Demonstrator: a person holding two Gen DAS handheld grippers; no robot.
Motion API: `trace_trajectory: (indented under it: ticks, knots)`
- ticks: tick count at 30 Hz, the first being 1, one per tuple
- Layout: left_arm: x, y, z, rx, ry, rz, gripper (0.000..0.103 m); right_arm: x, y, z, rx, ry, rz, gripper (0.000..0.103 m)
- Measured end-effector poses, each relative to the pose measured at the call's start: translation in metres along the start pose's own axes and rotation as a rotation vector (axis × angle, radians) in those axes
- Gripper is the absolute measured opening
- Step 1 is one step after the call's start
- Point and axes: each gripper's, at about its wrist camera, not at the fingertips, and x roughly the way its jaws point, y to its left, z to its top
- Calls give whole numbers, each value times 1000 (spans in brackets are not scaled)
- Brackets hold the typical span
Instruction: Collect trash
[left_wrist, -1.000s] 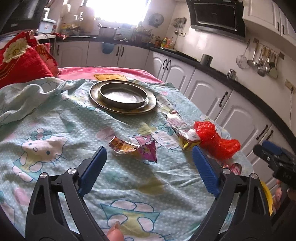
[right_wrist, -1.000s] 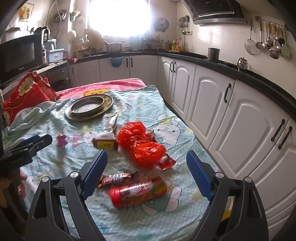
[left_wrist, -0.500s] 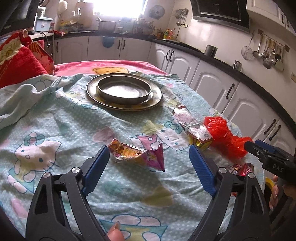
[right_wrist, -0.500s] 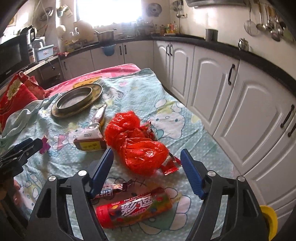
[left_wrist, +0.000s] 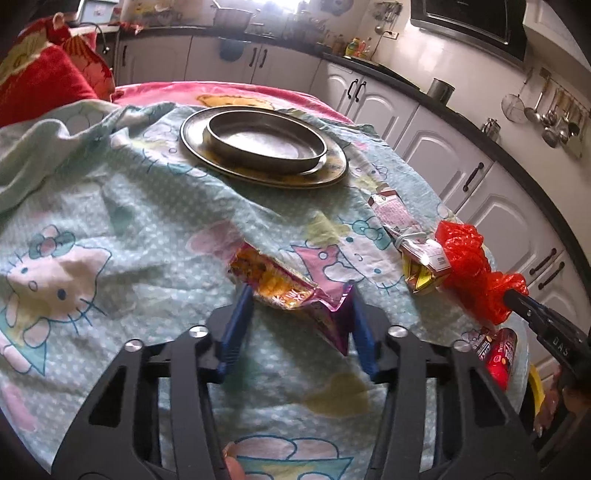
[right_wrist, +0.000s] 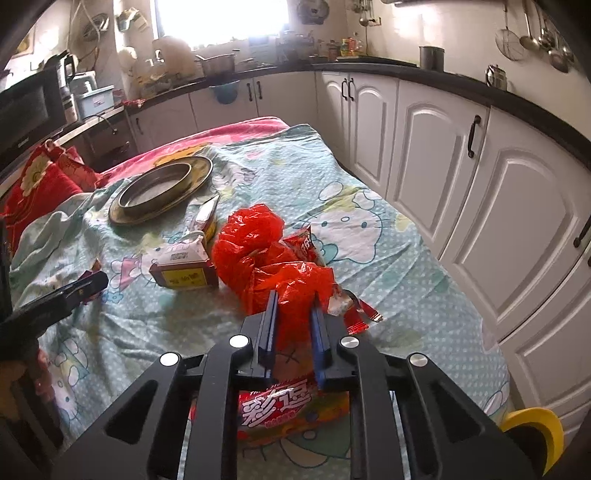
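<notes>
The left gripper (left_wrist: 301, 295) tilts downward, its blue fingers (left_wrist: 236, 325) just having closed in, pressing a snack wrapper (left_wrist: 291, 291) between them. The right gripper (right_wrist: 293, 308), likewise tilted down, has just narrowed its fingers (right_wrist: 271, 317), pinching a red plastic bag (right_wrist: 273, 258).

red plastic bag (right_wrist: 280, 258), pink-and-orange snack wrapper (left_wrist: 291, 291), red candy tube (right_wrist: 280, 410) with white characters, mint cartoon-cat cloth (left_wrist: 122, 221), blue gripper pads (right_wrist: 269, 321).

Crinkled glossy red plastic bag (right_wrist: 280, 273) – dull brushed-metal plate (left_wrist: 258, 173) – soft printed cotton cloth (left_wrist: 140, 221).
</notes>
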Motion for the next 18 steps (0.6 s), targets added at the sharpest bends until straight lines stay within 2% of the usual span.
trace_trajectory:
  ticks: [12, 13, 18]
  knots:
    - [-20, 3, -6, -14, -43, -38, 23, -17, 2, -1, -6, -25, 7, 13]
    - [-22, 3, -7, -11, -48, -41, 18, -19, 3, -1, -7, -29, 10, 13]
    - [-31, -2, -8, 5, -59, -58, 17, -31, 7, 0, -20, -54, 27, 11]
